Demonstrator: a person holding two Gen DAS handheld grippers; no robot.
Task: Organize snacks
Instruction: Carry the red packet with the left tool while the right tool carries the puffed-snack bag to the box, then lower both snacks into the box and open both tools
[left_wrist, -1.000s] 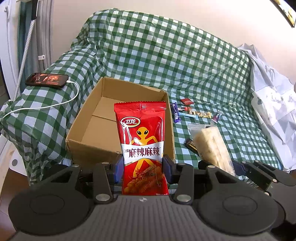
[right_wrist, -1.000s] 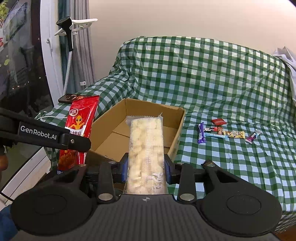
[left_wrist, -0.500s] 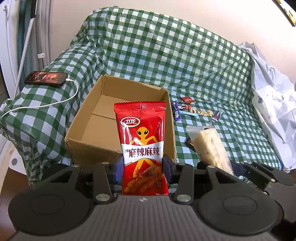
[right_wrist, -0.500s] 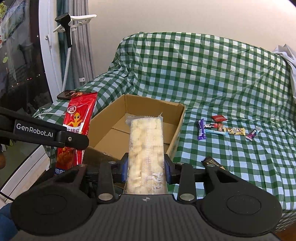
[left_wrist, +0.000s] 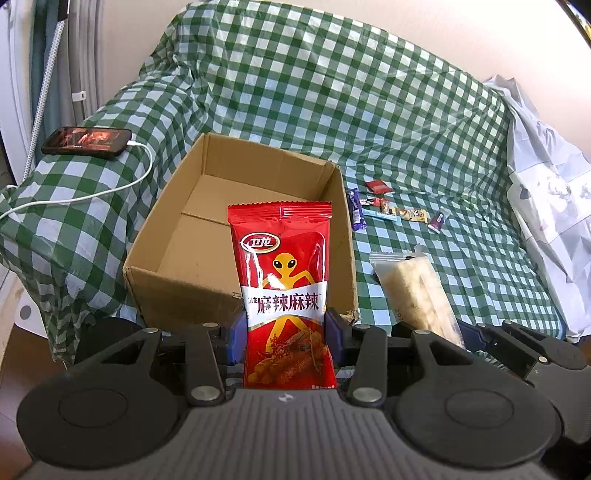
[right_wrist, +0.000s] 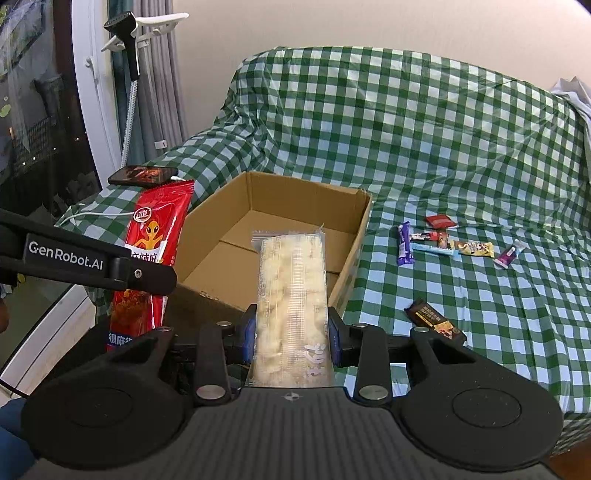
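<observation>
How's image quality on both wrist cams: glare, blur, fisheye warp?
Left wrist view: bright daylight, sharp; glossy highlights on the red snack packet held in the left tool; dark vignette corners, and the cardboard box edges bow. Right wrist view: dimmer; the clear rice-cracker pack in the right tool looks soft and hazy; the window at left is dark with reflections; the checked cover curves toward the edges.

A home living room — checked-cloth sofa (right_wrist: 406, 122), curtains (right_wrist: 159, 74), charging phone (left_wrist: 86, 142).
</observation>
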